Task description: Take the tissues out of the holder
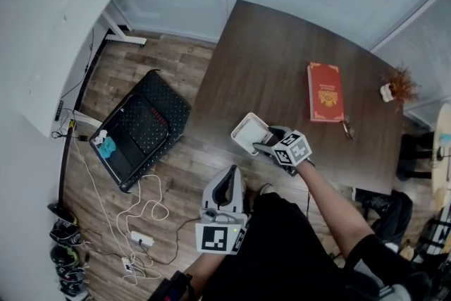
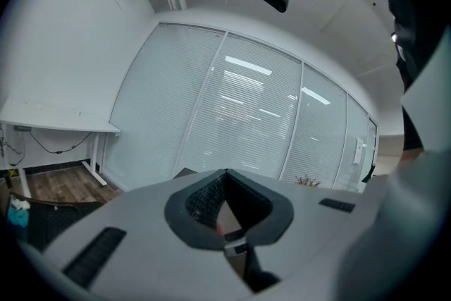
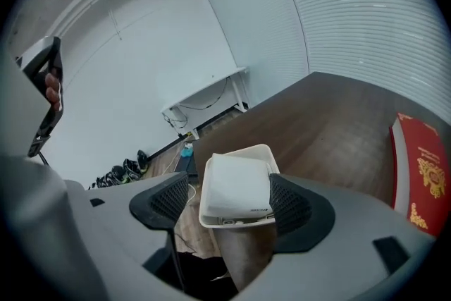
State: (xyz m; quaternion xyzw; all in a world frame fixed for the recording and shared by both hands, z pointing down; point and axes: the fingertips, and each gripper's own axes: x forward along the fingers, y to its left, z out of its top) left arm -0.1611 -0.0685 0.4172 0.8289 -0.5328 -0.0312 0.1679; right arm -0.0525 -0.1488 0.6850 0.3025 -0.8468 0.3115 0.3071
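Observation:
A white square holder (image 1: 250, 132) sits at the near left corner of the dark wooden table (image 1: 282, 60), with a white tissue pack (image 3: 236, 187) lying flat inside it. My right gripper (image 1: 266, 141) points down at the holder from its near right side. In the right gripper view the holder (image 3: 265, 149) lies between the wide-apart fingers of that gripper (image 3: 229, 195); the right pad is close against its side and a gap shows at the left pad. My left gripper (image 1: 231, 171) hangs near my body, over the floor, its fingertips (image 2: 225, 176) together with nothing held.
A red book (image 1: 325, 91) lies on the table to the right of the holder, with a small dried plant (image 1: 402, 84) beyond it. On the wooden floor at left are an open black case (image 1: 141, 127) and white cables (image 1: 141, 222). A white desk (image 1: 63, 46) stands far left.

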